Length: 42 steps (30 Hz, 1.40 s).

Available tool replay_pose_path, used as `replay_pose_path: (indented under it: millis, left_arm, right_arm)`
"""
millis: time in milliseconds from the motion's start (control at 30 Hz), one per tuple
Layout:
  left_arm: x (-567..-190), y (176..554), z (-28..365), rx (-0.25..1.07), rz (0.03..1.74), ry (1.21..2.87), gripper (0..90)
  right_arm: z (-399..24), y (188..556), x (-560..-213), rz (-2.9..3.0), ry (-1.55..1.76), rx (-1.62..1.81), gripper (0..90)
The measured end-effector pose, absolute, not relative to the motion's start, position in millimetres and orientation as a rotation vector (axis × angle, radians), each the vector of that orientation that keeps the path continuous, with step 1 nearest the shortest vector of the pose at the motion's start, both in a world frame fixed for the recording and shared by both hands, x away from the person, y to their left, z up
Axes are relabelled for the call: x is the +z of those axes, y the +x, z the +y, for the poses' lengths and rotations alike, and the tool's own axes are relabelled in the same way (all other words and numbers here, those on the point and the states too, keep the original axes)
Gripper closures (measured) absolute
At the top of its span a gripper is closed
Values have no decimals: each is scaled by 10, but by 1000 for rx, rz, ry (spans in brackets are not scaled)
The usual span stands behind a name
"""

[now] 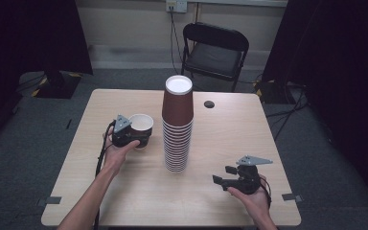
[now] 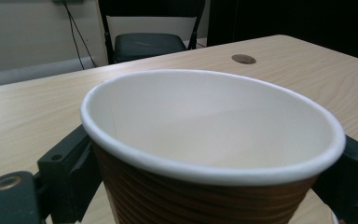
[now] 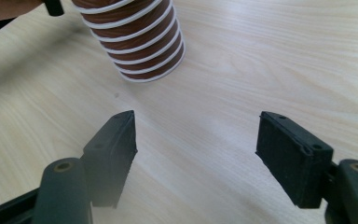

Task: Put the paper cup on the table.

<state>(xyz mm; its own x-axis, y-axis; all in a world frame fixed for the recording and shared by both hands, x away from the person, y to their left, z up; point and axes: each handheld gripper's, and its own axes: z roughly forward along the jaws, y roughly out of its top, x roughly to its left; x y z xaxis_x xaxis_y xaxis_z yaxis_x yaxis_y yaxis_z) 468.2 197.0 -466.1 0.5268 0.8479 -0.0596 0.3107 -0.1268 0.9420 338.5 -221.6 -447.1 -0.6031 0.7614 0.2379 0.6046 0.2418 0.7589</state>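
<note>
A tall stack of upside-down brown paper cups (image 1: 177, 127) stands mid-table; its lower rims (image 3: 137, 42) appear at the top of the right gripper view. A single brown cup (image 1: 141, 124) with a white inside stands upright to the left of the stack. My left gripper (image 1: 130, 136) is shut on this cup; in the left gripper view the cup (image 2: 209, 140) sits between both jaws with its mouth open upward. My right gripper (image 1: 224, 176) is open near the front right of the table, pointing left toward the stack, with nothing between its fingers (image 3: 112, 149).
A light wooden table (image 1: 230, 139) has a dark cable hole (image 1: 209, 104) at the back right. A black folding chair (image 1: 214, 52) stands behind the table. Black curtains hang on both sides. Tape marks lie on the grey floor.
</note>
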Motion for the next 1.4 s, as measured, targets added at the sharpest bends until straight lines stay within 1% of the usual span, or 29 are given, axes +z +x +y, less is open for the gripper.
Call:
replay_pose_path:
  millis: [133, 300, 567, 667, 767, 900, 1067, 1200, 1333, 1400]
  left_arm:
    - [-4662, 4624, 2024, 614, 975, 1710, 82]
    - [-4676, 4594, 2104, 608, 1000, 1721, 81]
    - [-4675, 4565, 2126, 594, 1016, 1741, 77]
    - [-4714, 4562, 2120, 602, 1016, 1792, 89]
    - [-4736, 4549, 2111, 591, 1031, 1802, 114]
    - [-4738, 4546, 2097, 601, 1020, 1824, 117]
    - [-4791, 4558, 2107, 567, 1041, 1849, 140]
    - [-4777, 4532, 2120, 584, 1027, 1891, 145]
    - [-4823, 4528, 2155, 551, 1054, 1945, 154]
    - [-4845, 4505, 2177, 574, 1058, 1944, 154]
  right_arm:
    - [-2209, 3394, -4470, 2331, 1298, 1286, 287]
    - [-2183, 3391, -4461, 2338, 1290, 1281, 287]
    - [-2167, 3389, -4442, 2340, 1283, 1283, 284]
    - [-2170, 3380, -4435, 2338, 1281, 1285, 284]
    - [-2177, 3381, -4440, 2337, 1278, 1286, 282]
    - [-2181, 3385, -4443, 2339, 1280, 1281, 277]
    - [-2180, 3375, -4436, 2337, 1272, 1275, 276]
    - [-2196, 3373, -4437, 2333, 1277, 1276, 274]
    - [-2195, 3370, -4435, 2332, 1277, 1271, 275]
    - [-2188, 3366, -4435, 2334, 1276, 1268, 276]
